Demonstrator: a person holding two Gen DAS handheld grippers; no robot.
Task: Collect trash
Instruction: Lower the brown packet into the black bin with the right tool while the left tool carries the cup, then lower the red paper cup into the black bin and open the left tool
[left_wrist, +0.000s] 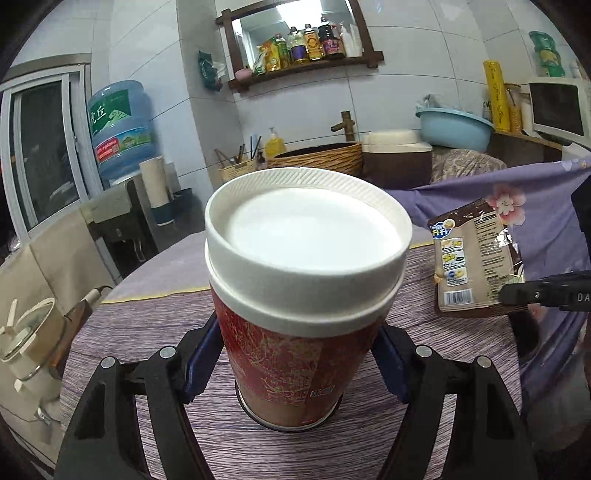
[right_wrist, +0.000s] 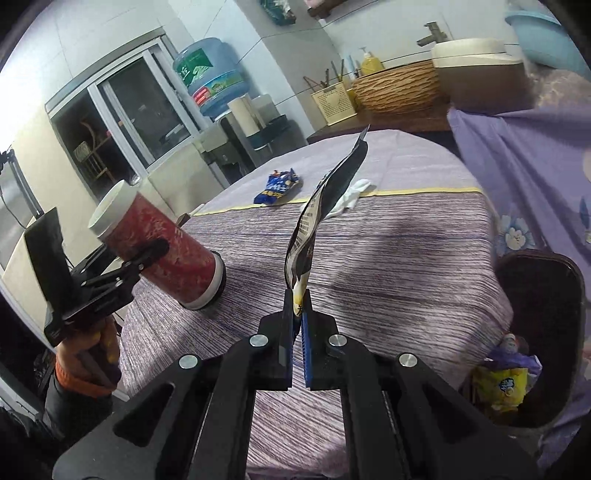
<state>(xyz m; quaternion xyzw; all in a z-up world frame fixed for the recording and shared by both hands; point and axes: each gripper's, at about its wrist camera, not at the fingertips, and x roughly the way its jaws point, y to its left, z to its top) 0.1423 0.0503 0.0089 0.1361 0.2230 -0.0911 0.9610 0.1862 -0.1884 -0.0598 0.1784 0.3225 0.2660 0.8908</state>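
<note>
My left gripper is shut on a red paper cup with a white lid; the cup's base touches the purple tablecloth. In the right wrist view the cup leans in the left gripper. My right gripper is shut on the lower edge of a brown snack packet and holds it upright above the table. The packet also shows in the left wrist view, with the right gripper at its corner. A blue wrapper and a crumpled white tissue lie further back on the table.
A dark bin holding a yellow wrapper stands at the table's right edge. A purple floral cloth hangs at the right. A water dispenser, a wicker basket and a kettle stand around the table.
</note>
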